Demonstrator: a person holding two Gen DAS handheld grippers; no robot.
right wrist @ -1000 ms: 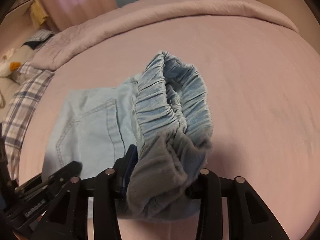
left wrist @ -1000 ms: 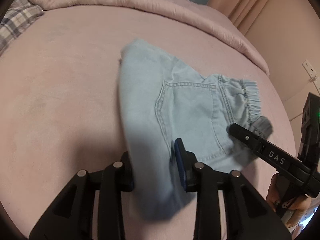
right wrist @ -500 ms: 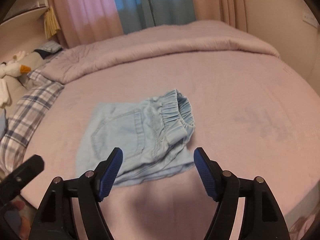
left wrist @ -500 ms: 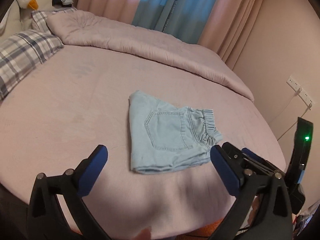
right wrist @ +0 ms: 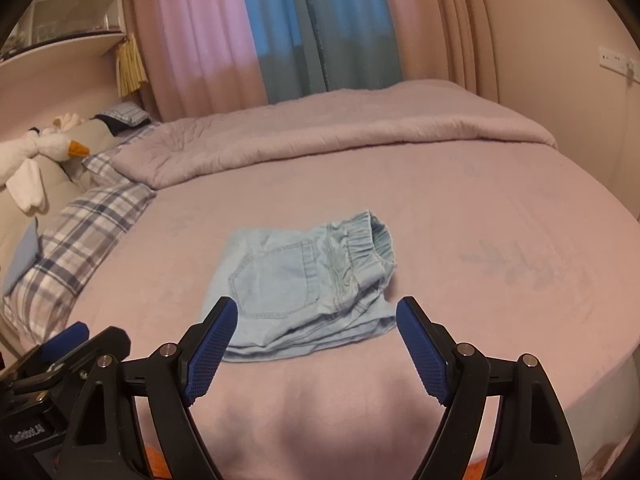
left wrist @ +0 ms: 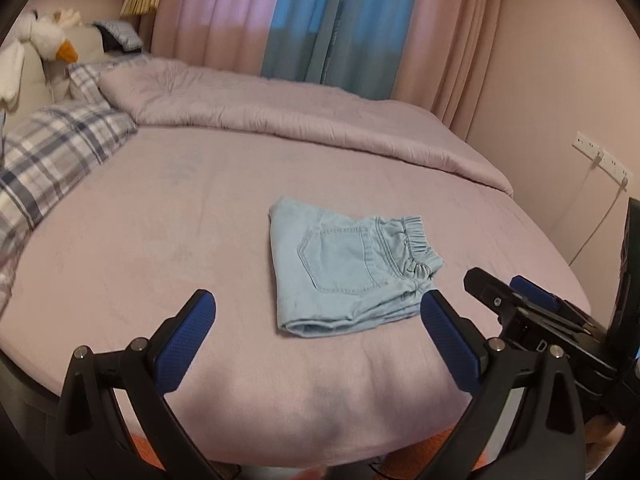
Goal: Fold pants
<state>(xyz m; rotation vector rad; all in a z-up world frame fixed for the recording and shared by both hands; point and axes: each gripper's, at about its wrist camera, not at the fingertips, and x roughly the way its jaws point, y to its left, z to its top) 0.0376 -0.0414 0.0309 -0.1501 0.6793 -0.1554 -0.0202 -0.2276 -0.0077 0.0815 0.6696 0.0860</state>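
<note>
Light blue denim pants lie folded into a small bundle on the pink bed, back pocket up, elastic waistband at the right. They also show in the right wrist view. My left gripper is open and empty, held back from the bundle's near edge. My right gripper is open and empty, also just short of the bundle. The right gripper's body shows in the left wrist view; the left gripper's body shows at the left edge of the right wrist view.
A rolled pink duvet lies across the far side of the bed. Plaid pillows and a stuffed goose are at the left. Curtains hang behind. A wall socket with a cable is at the right.
Both grippers were shut on the pants one second ago. They let go, opened wide and pulled back from the bed. The pants now lie folded on the sheet.
</note>
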